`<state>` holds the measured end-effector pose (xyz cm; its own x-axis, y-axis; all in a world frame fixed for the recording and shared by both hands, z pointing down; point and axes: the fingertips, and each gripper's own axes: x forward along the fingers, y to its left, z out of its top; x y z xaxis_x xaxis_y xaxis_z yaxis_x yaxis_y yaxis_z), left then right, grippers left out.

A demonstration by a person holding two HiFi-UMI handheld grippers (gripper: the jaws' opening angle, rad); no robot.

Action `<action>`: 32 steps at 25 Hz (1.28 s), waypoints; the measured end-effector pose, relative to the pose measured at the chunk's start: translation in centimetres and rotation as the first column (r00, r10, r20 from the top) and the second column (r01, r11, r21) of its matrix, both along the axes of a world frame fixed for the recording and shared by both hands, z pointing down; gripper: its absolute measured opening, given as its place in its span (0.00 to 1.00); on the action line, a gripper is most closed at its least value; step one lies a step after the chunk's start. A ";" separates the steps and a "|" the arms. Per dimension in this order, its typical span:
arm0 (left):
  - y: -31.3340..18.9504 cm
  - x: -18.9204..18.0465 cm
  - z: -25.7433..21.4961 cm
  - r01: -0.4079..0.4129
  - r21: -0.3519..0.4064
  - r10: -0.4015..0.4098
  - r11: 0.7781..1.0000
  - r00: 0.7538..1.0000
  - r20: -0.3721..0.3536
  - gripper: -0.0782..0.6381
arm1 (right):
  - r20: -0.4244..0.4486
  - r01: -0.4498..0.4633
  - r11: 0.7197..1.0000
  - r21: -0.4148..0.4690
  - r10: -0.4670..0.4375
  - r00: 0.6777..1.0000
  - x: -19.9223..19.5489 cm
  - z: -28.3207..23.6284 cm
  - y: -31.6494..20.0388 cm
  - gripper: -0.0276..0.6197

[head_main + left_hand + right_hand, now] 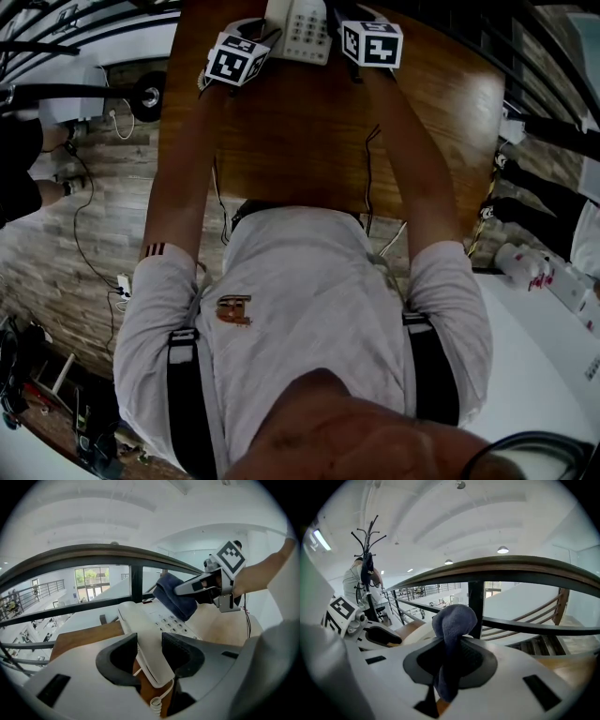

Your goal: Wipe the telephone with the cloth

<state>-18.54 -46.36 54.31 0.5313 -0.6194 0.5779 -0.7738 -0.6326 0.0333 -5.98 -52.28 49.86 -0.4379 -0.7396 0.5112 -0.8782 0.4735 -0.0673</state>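
Only gripper views: right gripper [449, 663] on cloth [454, 619], left [149, 652] on telephone [140, 620].

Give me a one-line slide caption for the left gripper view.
Left hand-held gripper clamps the telephone while the right hand-held gripper holds a blue cloth at its keypad.

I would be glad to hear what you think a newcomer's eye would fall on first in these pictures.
Most striking is the dark blue cloth, bunched up in the jaws of the right gripper and held down at the keypad of the white telephone, which sits at the far end of the wooden table. Next comes the left gripper, its jaws closed on the telephone's handset, with the coiled cord dangling below.
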 end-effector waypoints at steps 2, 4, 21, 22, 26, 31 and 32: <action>0.1 0.2 -0.1 -0.001 -0.001 0.001 1.000 1.000 -0.001 0.33 | 0.038 0.030 0.999 0.011 -0.031 0.999 -1.3 -0.8 1.1 0.16; 0.1 0.4 0.0 -0.003 -0.005 0.003 1.000 1.000 -0.002 0.33 | 0.072 0.071 0.997 0.014 -0.072 0.995 -3.2 -1.5 2.1 0.16; -0.1 0.1 0.2 -0.002 0.001 0.002 1.000 1.000 -0.002 0.33 | 0.033 0.139 0.988 -0.074 -0.137 0.990 -9.2 1.8 2.6 0.16; -0.1 0.1 0.2 -0.003 0.001 0.003 1.000 1.000 -0.002 0.33 | 0.022 0.129 0.989 -0.077 -0.128 0.992 -8.6 2.1 2.5 0.16; 0.0 0.3 0.1 -0.003 0.006 0.003 1.000 1.000 0.002 0.33 | -0.016 0.081 0.993 -0.086 -0.082 0.996 -5.2 2.9 2.6 0.16; 0.2 0.5 -0.1 -0.003 0.007 0.003 1.000 1.000 0.001 0.33 | -0.029 0.016 0.996 -0.084 -0.018 0.999 -0.9 3.1 2.8 0.16; 0.2 0.5 -0.1 -0.003 0.006 0.003 1.000 1.000 0.002 0.33 | -0.028 0.005 0.997 -0.081 -0.007 1.000 -0.2 2.9 2.9 0.16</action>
